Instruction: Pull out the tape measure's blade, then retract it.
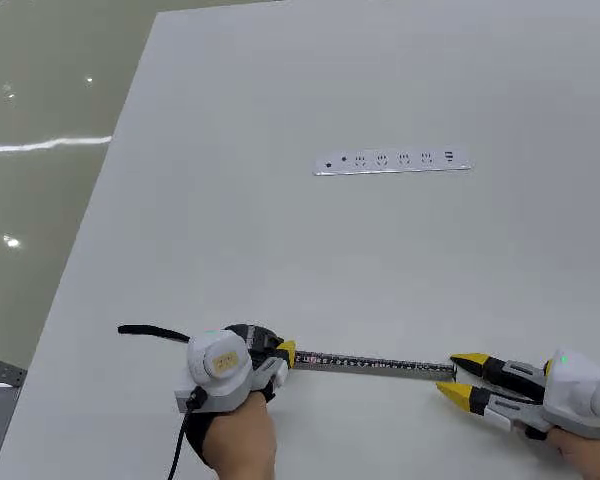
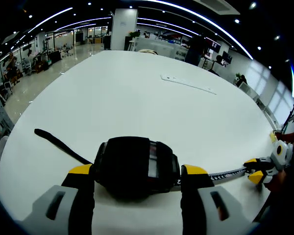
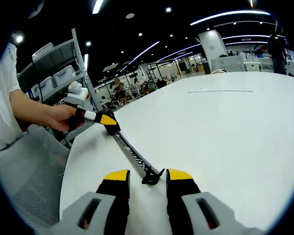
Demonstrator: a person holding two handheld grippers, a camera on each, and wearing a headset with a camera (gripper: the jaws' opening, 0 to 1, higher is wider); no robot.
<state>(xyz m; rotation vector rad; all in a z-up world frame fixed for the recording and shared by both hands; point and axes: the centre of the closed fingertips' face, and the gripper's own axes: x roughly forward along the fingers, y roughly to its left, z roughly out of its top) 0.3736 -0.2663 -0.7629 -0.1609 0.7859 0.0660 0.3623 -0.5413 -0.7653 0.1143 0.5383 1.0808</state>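
A black tape measure point(image 1: 263, 343) lies near the white table's point(image 1: 280, 230) front edge, with my left gripper point(image 1: 268, 356) shut on its case point(image 2: 136, 164). Its blade point(image 1: 375, 364) runs out to the right along the tabletop. The blade's end hook point(image 3: 152, 175) sits between the yellow fingertips of my right gripper point(image 1: 458, 376), which stands open around it with gaps on both sides. In the left gripper view, the blade point(image 2: 228, 173) reaches toward the right gripper point(image 2: 258, 170). In the right gripper view, the blade point(image 3: 130, 149) leads back to the left gripper point(image 3: 104, 121). A black strap point(image 1: 150, 331) trails left from the case.
A white power strip point(image 1: 392, 161) lies flat further back on the table. The table's left edge point(image 1: 100, 190) drops to a shiny floor. Shelving point(image 3: 63, 63) and a person's arm stand beyond the table in the right gripper view.
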